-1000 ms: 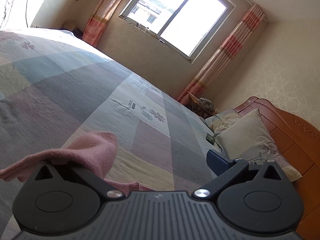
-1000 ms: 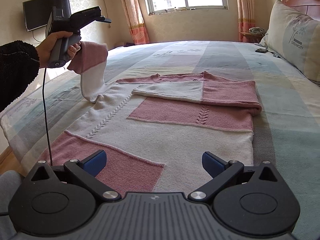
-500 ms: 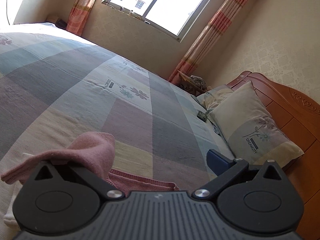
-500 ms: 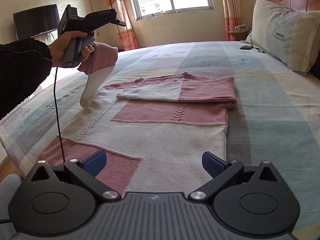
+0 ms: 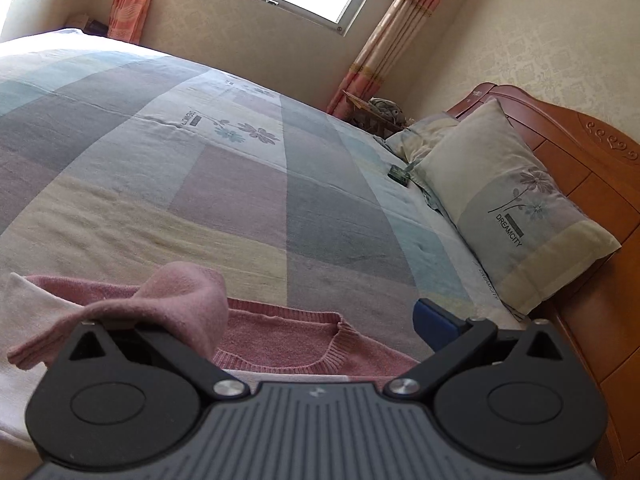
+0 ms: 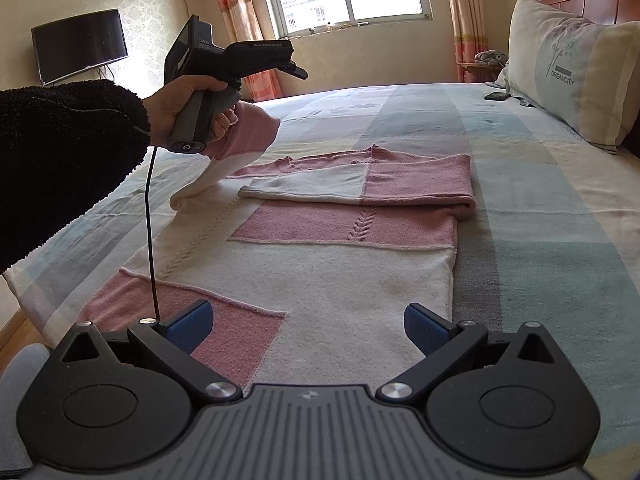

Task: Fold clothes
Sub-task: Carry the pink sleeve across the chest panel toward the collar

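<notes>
step: second sleeve [image 6: 244,136] fold | left gripper [image 5: 276,320]: jaws look spread, cuff draped over one finger, true pinch cannot be told | right gripper [image 6: 306,326]: spread, idle above sweater [image 6: 320,272] hem | next: sleeve to be laid across the chest ahead

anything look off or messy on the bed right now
Nothing is spilled or damaged. The one uneven thing is the sweater: its right sleeve already lies folded flat across the chest, while the left sleeve hangs lifted off the bed at the left tool, mid-fold. The right tool hovers open above the hem.
</notes>
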Tool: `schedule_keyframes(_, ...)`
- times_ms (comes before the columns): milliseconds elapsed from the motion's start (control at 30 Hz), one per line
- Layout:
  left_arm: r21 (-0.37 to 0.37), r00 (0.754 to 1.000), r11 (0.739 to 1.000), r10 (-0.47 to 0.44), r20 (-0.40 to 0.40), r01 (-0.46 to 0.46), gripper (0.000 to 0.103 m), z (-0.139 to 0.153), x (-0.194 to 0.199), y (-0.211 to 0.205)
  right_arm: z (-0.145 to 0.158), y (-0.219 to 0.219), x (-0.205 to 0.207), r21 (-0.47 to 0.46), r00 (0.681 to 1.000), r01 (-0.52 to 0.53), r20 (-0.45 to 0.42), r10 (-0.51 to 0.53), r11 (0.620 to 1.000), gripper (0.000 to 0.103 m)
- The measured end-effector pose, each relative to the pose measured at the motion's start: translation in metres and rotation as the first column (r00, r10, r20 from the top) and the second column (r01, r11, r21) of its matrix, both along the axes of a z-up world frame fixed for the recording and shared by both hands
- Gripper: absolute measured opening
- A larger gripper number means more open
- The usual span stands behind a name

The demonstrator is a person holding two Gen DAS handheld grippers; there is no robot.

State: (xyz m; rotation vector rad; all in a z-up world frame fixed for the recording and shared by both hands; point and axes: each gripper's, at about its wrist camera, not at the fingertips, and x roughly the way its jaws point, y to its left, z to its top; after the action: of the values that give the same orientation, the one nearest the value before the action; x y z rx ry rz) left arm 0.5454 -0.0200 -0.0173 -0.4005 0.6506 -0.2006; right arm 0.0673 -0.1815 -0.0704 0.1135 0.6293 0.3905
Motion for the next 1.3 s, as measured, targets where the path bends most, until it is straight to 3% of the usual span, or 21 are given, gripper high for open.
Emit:
schedule_keyframes(267,0.053,0.995,0.996,-0.074,-0.061,0.077,0.102,-0.03,0.001,-0.023,0.0,0.0,0.0,0.002,1.0,0.0,0.0,0.0,1.0,0.103)
schedule_keyframes(400,0.162,0.971,0.965,-0.185,-0.149,0.209,0.102,-0.055,0.001,-0.043,-0.002,0.003,0.001,-0.013,1.0,-0.003,-0.004,0.003,1.0,0.103)
schedule_keyframes(600,0.198,0.948,0.936,-0.255,-0.191,0.291,0.102,-0.075,-0.017,-0.049,-0.002,0.006,0.003,-0.021,1.0,-0.004,-0.004,0.004,1.0,0.103)
schedule_keyframes(700,0.171,0.949,0.94,-0.267,-0.169,0.295,0.102,-0.074,-0.031,-0.039,-0.002,0.008,0.002,-0.026,1.0,-0.008,-0.001,0.008,1.0,0.103)
schedule_keyframes(800,0.097,0.963,0.964,-0.234,-0.136,0.248,0.102,-0.071,-0.042,-0.022,-0.002,0.008,0.003,-0.027,1.0,-0.009,0.0,0.009,1.0,0.103)
schedule_keyframes(933,-0.018,0.99,0.994,-0.107,-0.096,0.105,0.102,-0.068,-0.046,0.005,-0.002,0.007,0.003,-0.027,1.0,-0.003,0.0,0.003,1.0,0.103)
schedule_keyframes(1067,-0.08,0.997,0.997,0.0,-0.072,-0.006,0.102,-0.061,-0.037,0.019,-0.002,0.008,0.003,-0.026,1.0,-0.007,0.002,0.007,1.0,0.103)
schedule_keyframes(1300,-0.009,0.99,0.99,-0.142,-0.015,0.141,0.102,-0.037,-0.02,-0.037,-0.003,0.011,0.004,-0.035,1.0,-0.011,-0.003,0.011,0.999,0.103)
